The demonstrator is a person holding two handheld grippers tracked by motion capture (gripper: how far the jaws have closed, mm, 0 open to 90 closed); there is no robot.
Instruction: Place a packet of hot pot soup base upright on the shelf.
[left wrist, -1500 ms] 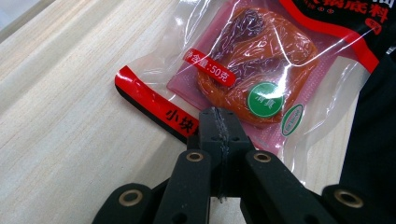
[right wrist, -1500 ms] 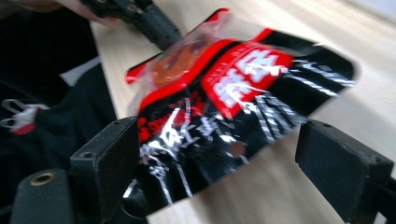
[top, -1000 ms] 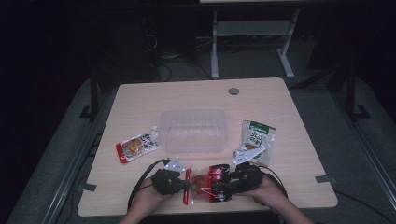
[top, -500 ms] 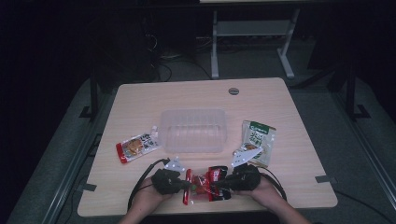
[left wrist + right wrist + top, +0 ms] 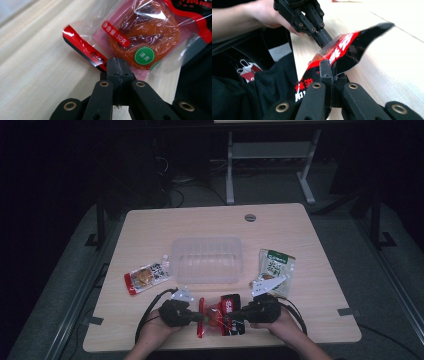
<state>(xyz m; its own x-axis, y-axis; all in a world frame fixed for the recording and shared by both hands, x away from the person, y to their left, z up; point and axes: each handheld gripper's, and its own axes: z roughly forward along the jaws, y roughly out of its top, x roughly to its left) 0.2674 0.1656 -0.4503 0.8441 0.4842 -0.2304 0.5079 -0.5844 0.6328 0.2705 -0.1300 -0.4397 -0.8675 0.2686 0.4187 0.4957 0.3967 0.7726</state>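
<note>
A red and black snack packet with a clear window hangs between my two grippers, close to the table's front edge. My left gripper is shut on its left end. In the left gripper view the closed jaws pinch the packet at its red sealed edge, below the orange food inside. My right gripper is shut on the opposite end. In the right gripper view its jaws clamp the black and red edge of the packet, and the left gripper bites the far end.
A clear plastic container stands mid-table just beyond the grippers. A green and white packet lies to its right and a red-orange pouch to its left. The wooden table has a cable hole at the back.
My right gripper's jaws have closed onto the packet's right end. Both hands stay where they were, and the left gripper keeps its grip.
</note>
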